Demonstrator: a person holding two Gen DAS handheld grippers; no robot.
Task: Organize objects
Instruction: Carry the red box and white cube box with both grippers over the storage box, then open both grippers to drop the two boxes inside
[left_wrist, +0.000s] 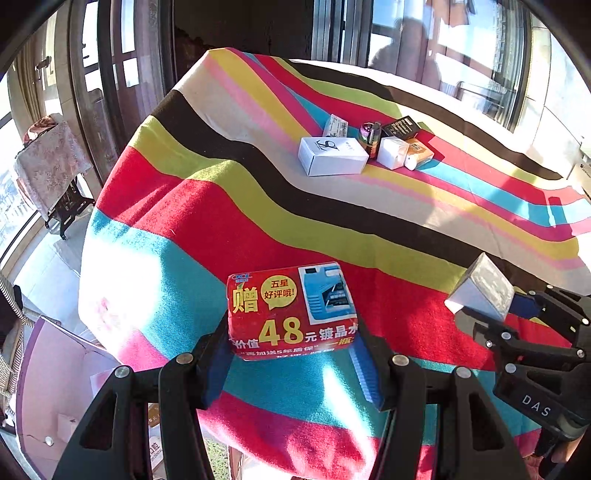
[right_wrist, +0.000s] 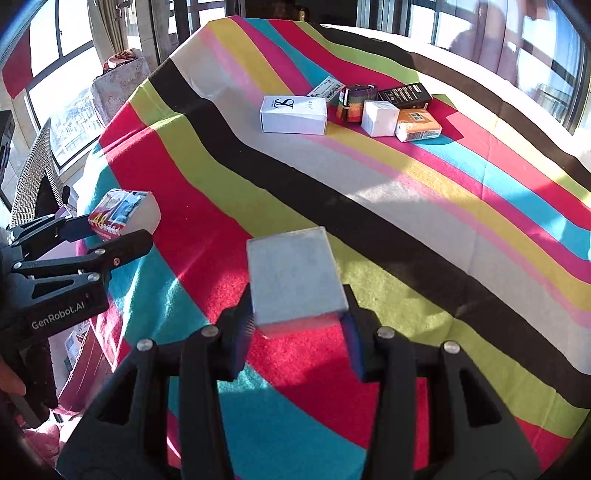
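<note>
My left gripper (left_wrist: 291, 350) is shut on a red printed packet (left_wrist: 291, 314) and holds it above the near corner of the striped tablecloth (left_wrist: 229, 192). It also shows in the right wrist view (right_wrist: 122, 218) at the left. My right gripper (right_wrist: 295, 328) is shut on a grey-white box (right_wrist: 293, 275), held above the cloth; this box shows at the right of the left wrist view (left_wrist: 480, 291). A cluster lies farther back: a white box (right_wrist: 293, 114), a small white cube box (right_wrist: 380, 118), an orange packet (right_wrist: 417, 127), a black box (right_wrist: 404, 96) and a rainbow strap roll (right_wrist: 352, 101).
The table (right_wrist: 517, 184) is covered with the striped cloth, and its near left corner drops off to the floor. A cloth-draped stand (left_wrist: 51, 162) and a wicker chair (right_wrist: 33, 177) stand to the left by the windows. Boxes lie on the floor below the left gripper.
</note>
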